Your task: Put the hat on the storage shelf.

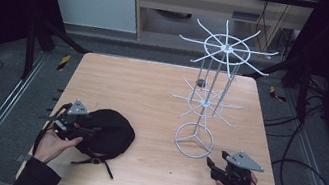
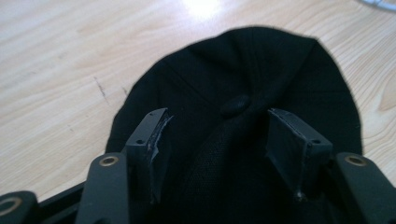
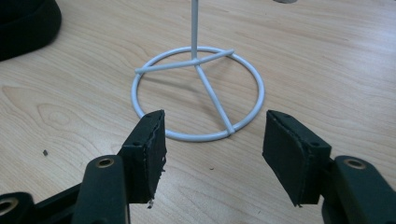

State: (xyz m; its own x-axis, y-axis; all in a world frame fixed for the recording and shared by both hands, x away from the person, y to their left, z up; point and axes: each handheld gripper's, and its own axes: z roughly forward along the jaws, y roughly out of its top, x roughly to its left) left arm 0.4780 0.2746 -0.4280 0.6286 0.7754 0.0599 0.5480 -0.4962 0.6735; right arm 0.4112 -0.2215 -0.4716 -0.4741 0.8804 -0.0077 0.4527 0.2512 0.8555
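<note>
One soft black fabric cap (image 1: 107,133) lies on the near left part of the pale wooden table (image 1: 152,95), its strap and buckle trailing toward the table's near edge. One white wire display stand (image 1: 207,99) rises to its right, with a single ring base and two tiers of radiating hooks.

The left gripper (image 1: 76,126), held low in the person's left hand (image 1: 50,143) at the cap's left side, points right across the crown. In the left gripper view its jaws are spread apart, one on each side of the cap's top button (image 2: 236,105), with the cloth lying between them and not pinched.

The right gripper (image 1: 213,165) rests in the right hand near the table's near right edge, aimed at the stand's ring base (image 3: 198,93), which lies just beyond its parted, empty jaws.
</note>
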